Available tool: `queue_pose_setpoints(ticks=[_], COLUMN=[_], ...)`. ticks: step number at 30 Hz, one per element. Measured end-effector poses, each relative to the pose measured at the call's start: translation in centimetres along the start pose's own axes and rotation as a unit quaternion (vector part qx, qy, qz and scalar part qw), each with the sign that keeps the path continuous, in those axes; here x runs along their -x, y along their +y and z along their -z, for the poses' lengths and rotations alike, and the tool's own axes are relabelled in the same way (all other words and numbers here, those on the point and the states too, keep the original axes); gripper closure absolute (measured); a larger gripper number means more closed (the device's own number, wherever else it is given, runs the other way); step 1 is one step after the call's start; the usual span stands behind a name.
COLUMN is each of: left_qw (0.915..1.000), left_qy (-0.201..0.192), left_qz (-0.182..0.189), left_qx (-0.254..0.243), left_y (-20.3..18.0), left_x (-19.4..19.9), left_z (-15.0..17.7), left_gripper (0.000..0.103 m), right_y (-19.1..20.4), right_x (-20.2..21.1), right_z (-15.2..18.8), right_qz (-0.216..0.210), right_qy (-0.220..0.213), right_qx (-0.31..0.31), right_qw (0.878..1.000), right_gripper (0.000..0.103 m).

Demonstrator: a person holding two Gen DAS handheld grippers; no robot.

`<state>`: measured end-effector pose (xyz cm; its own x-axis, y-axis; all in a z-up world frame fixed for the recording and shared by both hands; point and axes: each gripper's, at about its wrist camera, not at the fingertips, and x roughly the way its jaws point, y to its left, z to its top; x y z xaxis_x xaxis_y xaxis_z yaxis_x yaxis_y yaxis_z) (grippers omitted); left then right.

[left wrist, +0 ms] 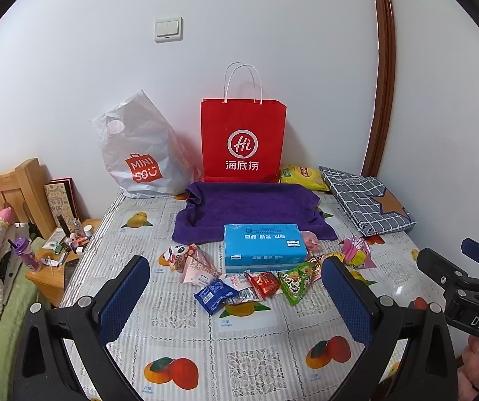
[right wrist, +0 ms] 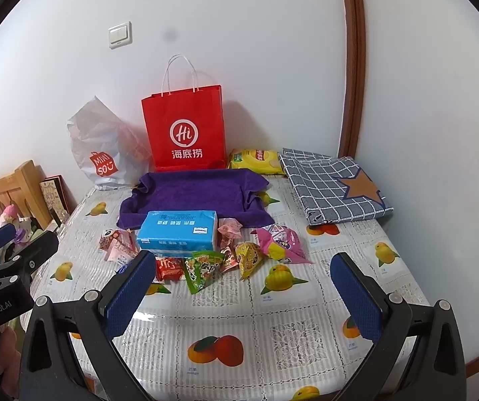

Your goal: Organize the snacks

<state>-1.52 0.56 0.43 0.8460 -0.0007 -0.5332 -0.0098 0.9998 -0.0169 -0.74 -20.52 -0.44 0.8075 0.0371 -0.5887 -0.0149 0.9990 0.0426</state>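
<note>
Several small snack packets lie around a blue tissue pack [left wrist: 264, 246] [right wrist: 178, 232] on the table: a blue packet [left wrist: 215, 294], a red one [left wrist: 263, 284] [right wrist: 169, 268], a green one [left wrist: 295, 282] [right wrist: 202, 269], a yellow one [right wrist: 250, 259], pink ones [left wrist: 195, 263] [right wrist: 281, 242]. A yellow chip bag [left wrist: 301, 177] [right wrist: 256, 160] lies beside the red paper bag [left wrist: 243, 140] [right wrist: 186, 128]. My left gripper [left wrist: 237, 292] is open and empty, above the table short of the snacks. My right gripper [right wrist: 242, 287] is open and empty, likewise.
A purple towel [left wrist: 249, 212] [right wrist: 194, 197] lies behind the tissue pack. A white Miniso bag [left wrist: 139, 153] [right wrist: 100, 150] leans on the wall. A folded checked cloth [left wrist: 369, 200] [right wrist: 333, 187] lies at back right. A cluttered nightstand [left wrist: 58, 254] and bed are left of the table.
</note>
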Motion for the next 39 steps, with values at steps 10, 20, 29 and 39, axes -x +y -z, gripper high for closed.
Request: queue_pose_setpoints(ticks=[10,20,29,39], left_qw=[1.0,0.9994,0.9958,0.9917], left_qy=[-0.001,0.029,0.086,0.124], left_qz=[-0.003,-0.016,-0.031,-0.021], left_qx=[-0.002,0.004,0.009,0.023], left_y=[0.2,1.3,2.4,3.5], left_x=[-0.6,-5.2,-12.2,-17.4], left_z=[-0.3,0.4,1.6,1.8], left_gripper=[0.0,0.0,0.0,0.0], right_y=[-0.2,-2.2,-5.9,-6.9], right_x=[-0.4,-3.9,-9.6,-17.6], right_z=[0.2,0.9,1.9,1.1], right_qz=[-0.003,0.039,0.032,0.018], right_qy=[0.002,0.013,0.031,0.086], right_qx=[0.002,0.012,-0.01,-0.034], right_qw=[1.0,0.999,0.999,0.996], right_gripper=[0.0,0.0,0.0,0.0])
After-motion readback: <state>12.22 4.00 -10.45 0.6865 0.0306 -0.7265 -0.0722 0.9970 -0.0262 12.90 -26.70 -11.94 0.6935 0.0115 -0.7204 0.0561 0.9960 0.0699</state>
